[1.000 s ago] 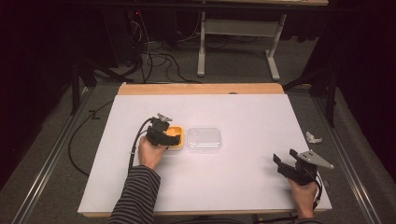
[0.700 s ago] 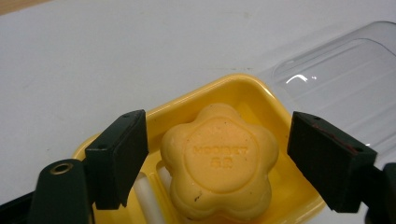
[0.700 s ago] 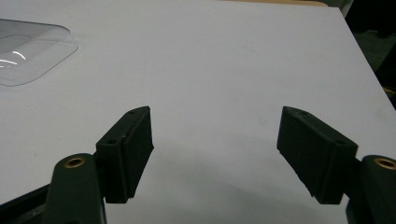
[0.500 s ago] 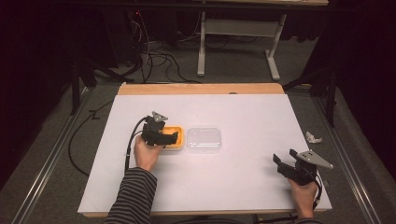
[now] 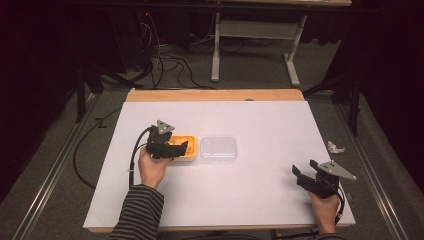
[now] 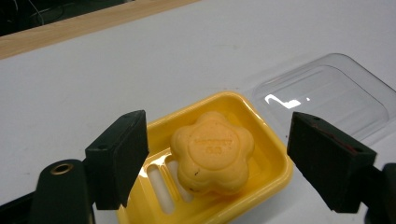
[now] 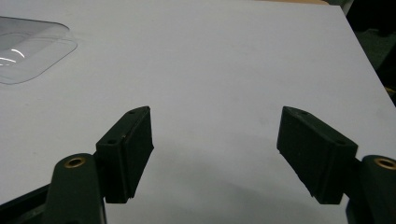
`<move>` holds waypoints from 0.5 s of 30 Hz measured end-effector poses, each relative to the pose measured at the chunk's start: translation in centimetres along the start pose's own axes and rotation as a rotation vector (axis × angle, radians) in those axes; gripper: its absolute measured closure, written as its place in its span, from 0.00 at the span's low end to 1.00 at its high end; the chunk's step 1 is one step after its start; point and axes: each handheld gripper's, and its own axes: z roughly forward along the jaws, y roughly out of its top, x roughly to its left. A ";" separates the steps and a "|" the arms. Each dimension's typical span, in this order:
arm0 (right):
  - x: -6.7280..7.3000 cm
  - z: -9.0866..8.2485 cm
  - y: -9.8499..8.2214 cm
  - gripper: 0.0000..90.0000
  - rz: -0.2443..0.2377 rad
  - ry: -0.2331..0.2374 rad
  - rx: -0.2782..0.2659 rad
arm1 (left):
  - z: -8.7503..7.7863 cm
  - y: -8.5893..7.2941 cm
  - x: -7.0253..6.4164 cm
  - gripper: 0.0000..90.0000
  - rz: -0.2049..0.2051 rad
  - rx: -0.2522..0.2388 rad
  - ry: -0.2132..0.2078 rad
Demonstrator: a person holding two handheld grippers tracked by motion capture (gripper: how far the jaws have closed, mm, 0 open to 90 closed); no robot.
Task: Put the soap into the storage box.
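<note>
Flower-shaped orange soap bar (image 6: 212, 151) sits in a yellow plastic soap dish (image 6: 261, 135) w/ drain slots, left-centre of the white bench (image 5: 260, 200). Clear plastic lid (image 5: 218, 149) lies flat just right of the dish, edges touching or nearly so.

Left gripper (image 5: 176, 148) hangs over the dish's near-left end; its fingers (image 6: 119, 158) stand apart, nothing between them, soap below and beyond, pads not pressing on anything. The jaws have just closed a bit, nothing caught. Right gripper (image 5: 306, 172) rests at the near-right of the bench, well apart from dish and lid, fingers (image 7: 128, 154) spread wide, empty.

Handling, as a guess: soap is light, stiff, prob. slick and easily dented or scuffed. Scalloped sides give flats btw lobes; best hold is across two opposite notches, low on the bar, gentle squeeze. Dish is light and thin-walled, so it may skid or lift w/ the soap; lid is flimsy and slippery, grip by its rim.
</note>
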 end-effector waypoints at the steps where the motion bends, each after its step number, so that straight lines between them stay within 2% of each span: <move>1: 0.0 0.0 0.0 0.30 0.001 -0.001 0.002 | -0.3 -0.3 0.0 0.24 -0.008 -0.006 -0.001; 7: 0.1 0.0 0.0 0.30 0.001 -0.006 0.003 | -0.9 -0.6 0.2 0.24 -0.015 -0.014 0.002; 11: 0.1 0.0 0.0 0.30 0.001 -0.007 0.004 | -1.7 -0.7 0.2 0.24 -0.031 -0.047 0.001; 15: 0.1 0.0 0.0 0.30 0.003 -0.006 0.007 | -2.0 -1.1 0.1 0.24 -0.036 -0.048 -0.001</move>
